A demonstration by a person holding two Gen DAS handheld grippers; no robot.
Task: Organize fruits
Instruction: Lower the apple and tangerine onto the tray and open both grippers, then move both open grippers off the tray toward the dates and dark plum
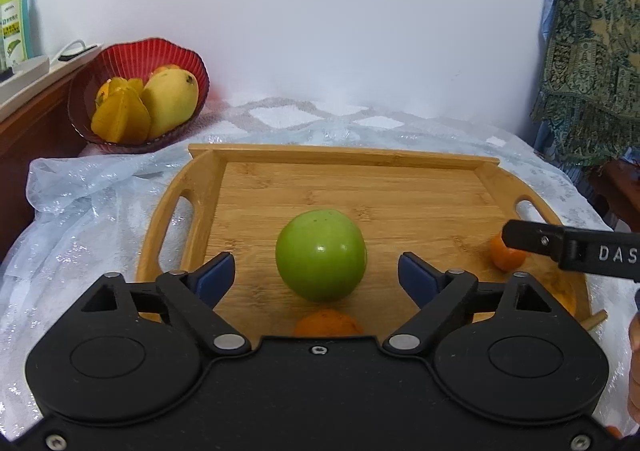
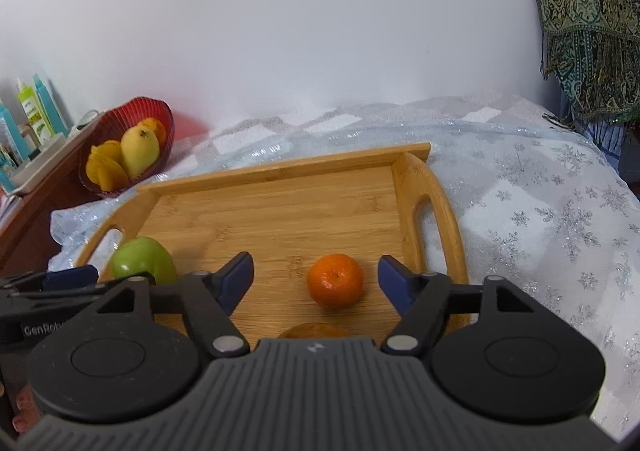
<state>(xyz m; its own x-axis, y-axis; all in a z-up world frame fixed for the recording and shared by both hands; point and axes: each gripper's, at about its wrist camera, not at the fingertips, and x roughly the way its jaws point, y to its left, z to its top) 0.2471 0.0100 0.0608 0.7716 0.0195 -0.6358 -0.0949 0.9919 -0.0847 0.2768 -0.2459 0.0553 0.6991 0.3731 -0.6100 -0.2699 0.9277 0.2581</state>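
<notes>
A green apple (image 1: 321, 255) rests on the wooden tray (image 1: 340, 187), between the blue pads of my left gripper (image 1: 316, 273). The jaws stand wide and clear of the apple on both sides. A tangerine (image 2: 335, 281) sits on the same tray (image 2: 280, 211) between the pads of my right gripper (image 2: 316, 279), which is also open and not touching it. A second orange fruit (image 1: 328, 323) lies close under the left gripper's body. In the right wrist view the apple (image 2: 142, 259) shows at the left, beside the left gripper's blue fingertip (image 2: 70, 277).
A red ribbed bowl (image 1: 160, 47) with a mango (image 1: 170, 101) and star fruit stands at the back left. Bottles (image 2: 36, 115) line a wooden shelf beside it. A glittery white cloth (image 2: 540, 219) covers the table. A patterned shawl (image 1: 592, 51) hangs at the right.
</notes>
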